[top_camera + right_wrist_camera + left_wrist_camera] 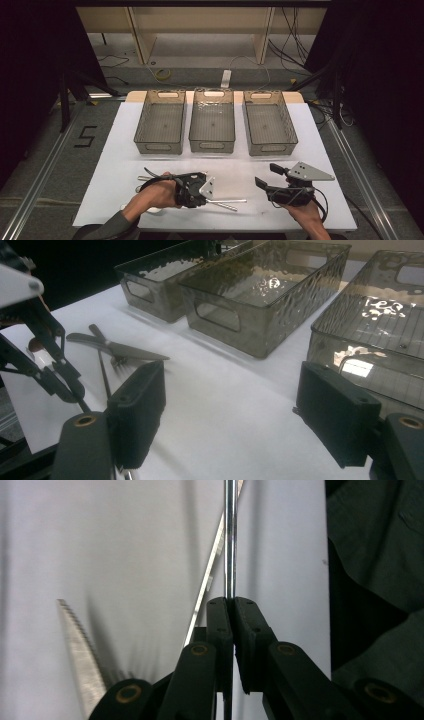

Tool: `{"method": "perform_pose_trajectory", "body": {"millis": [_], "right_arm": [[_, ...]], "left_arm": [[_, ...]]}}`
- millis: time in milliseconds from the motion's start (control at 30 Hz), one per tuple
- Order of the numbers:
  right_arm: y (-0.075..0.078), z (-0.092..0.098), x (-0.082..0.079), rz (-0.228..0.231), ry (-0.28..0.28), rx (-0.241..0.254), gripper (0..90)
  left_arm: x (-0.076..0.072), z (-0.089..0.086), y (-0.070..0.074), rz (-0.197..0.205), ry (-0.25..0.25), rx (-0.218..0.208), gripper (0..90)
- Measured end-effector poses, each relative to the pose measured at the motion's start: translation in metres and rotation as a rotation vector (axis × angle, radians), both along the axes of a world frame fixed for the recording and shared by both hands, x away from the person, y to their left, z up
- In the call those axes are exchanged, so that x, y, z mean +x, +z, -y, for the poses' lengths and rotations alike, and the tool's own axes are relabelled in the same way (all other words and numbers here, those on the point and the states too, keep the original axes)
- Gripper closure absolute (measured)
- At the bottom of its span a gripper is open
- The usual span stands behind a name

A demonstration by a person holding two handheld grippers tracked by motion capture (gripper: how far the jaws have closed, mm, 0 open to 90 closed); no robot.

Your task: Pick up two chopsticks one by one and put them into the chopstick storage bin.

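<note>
Left tool (212, 197) is clamped on a thin metal rod-like utensil handle (230, 540) — jaws pressed together with the shaft pinched between the pads. In the left tool's own view the shaft runs straight away from the jaw tips, so its long axis lines up with the tool. In the high view the same shaft (227, 201) lies low over the white table (125, 130), long axis approx. left-right, free end pointing toward the right tool (264, 176).

Right tool: jaws wide apart, nothing between them, held just above the table, well apart from the left tool.

View differences — the left gripper view shows a serrated knife blade (80, 655) beside the jaws and a 2nd serrated edge (210, 575) crossing behind the shaft. The right gripper view shows cutlery (115, 350) lying flat on the table. The high view adds 3 clear bins (212, 120) in a row at the far side, approx. parallel.
</note>
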State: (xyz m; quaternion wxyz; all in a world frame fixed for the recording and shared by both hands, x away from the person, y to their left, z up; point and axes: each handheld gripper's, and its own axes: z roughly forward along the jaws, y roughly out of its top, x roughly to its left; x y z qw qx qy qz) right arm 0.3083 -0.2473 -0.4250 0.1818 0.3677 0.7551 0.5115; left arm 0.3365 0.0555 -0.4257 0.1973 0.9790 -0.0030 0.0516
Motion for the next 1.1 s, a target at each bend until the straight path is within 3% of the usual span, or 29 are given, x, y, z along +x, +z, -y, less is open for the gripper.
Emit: {"method": "perform_pose_trajectory", "body": {"millis": [233,467,833,1100], "right_arm": [[0.001,0.003,0.0,0.012,-0.017,0.02,28.5],[0.002,0.004,-0.001,0.029,-0.021,0.033,28.4],[0.001,0.004,-0.001,0.028,-0.026,0.038,28.4],[0.001,0.005,0.0,0.023,-0.03,0.039,28.4]], "left_arm": [[0.015,-0.013,0.021,0.004,0.181,-0.14,85.2],[0.033,-0.031,0.039,0.003,0.302,-0.225,85.2],[0.056,-0.054,0.059,0.039,0.411,-0.296,85.2],[0.08,-0.077,0.077,0.085,0.529,-0.355,85.2]]}}
